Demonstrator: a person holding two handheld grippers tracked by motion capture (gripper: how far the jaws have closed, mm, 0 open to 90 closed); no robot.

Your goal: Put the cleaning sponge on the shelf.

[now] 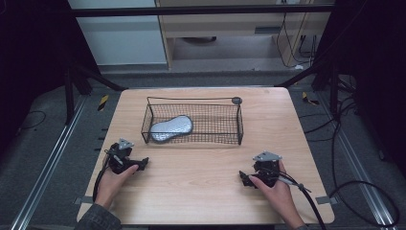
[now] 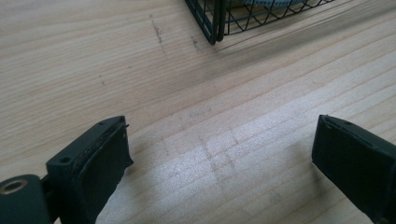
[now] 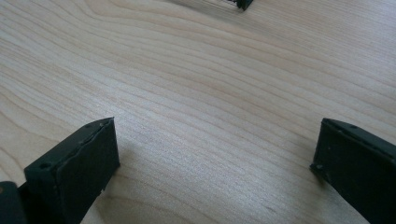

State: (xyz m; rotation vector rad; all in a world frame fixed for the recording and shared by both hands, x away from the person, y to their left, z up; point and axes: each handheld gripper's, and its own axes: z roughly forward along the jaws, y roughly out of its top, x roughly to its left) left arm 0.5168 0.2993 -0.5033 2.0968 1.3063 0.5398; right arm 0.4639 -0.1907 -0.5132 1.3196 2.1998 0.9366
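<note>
Nearest the person, the left gripper [image 1: 128, 162] and right gripper [image 1: 257, 176] rest low on the wooden table [image 1: 201, 182], each with jaws spread wide and nothing between them. Farther off, the wire basket [image 1: 193, 121] stands at mid-table, well apart from both. A grey peanut-shaped pad [image 1: 171, 128] lies flat in its left end. Judgement: the work appears to be at its starting position, no grasp begun. The next move likely calls for the left gripper to clear the rim and descend on the pad.

Left tongs [image 1: 143, 164] gaping wide, right tongs [image 1: 243, 178] gaping wide, both low
</note>
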